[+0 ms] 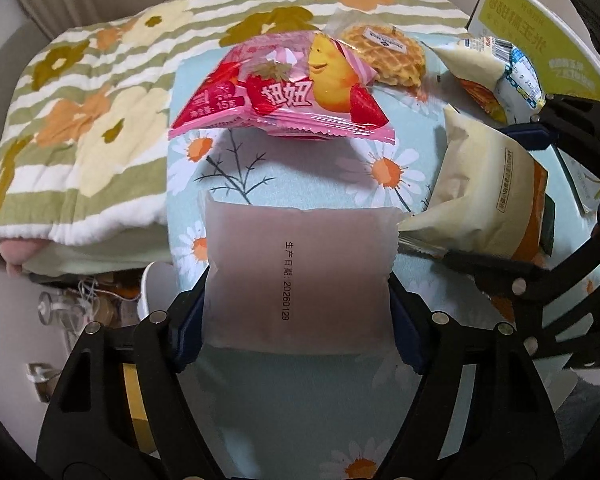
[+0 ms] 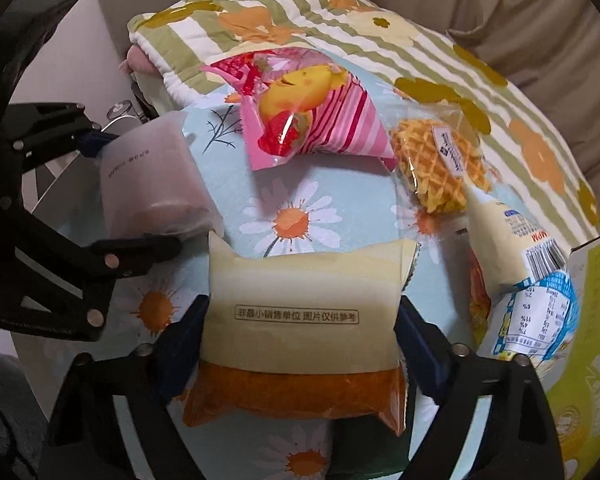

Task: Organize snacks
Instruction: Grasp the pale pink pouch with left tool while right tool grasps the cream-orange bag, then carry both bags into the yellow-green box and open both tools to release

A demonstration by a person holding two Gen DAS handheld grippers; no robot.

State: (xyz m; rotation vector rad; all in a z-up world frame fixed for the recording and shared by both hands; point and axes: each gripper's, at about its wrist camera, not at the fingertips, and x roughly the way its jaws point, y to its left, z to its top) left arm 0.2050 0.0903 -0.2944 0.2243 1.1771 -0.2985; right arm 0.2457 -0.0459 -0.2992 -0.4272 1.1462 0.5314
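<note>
- The left gripper (image 1: 296, 316) holds a frosted pink packet (image 1: 296, 280) between its blue pads, one pad pressing each side edge; the packet's far end juts out ahead of the fingertips, above the daisy-print cloth (image 1: 300, 400) of the desk.
- The right gripper (image 2: 300, 332) clamps a cream-and-orange packet (image 2: 300, 320) in the same way, the cream half pointing forward past the fingertips and the orange half lying back toward the wrist.
- No earlier frame is on hand, so only the grips themselves can be told: both sets of jaws stand partly closed, pressed on their packets.
- The two held packets sit side by side, the pink one just to the left of the cream-and-orange one, their near corners almost meeting.
- Ahead of both grippers lies a pink strawberry snack bag (image 1: 284, 92), well clear of the fingertips.
- Ahead and to the right of it rests a wrapped waffle (image 2: 440, 164), and beside that a cream pouch with a blue label (image 2: 516, 264).
- At the far right stands a green box (image 1: 540, 32).
- Beyond the desk a striped flower blanket (image 1: 100, 112) lies bunched.
</note>
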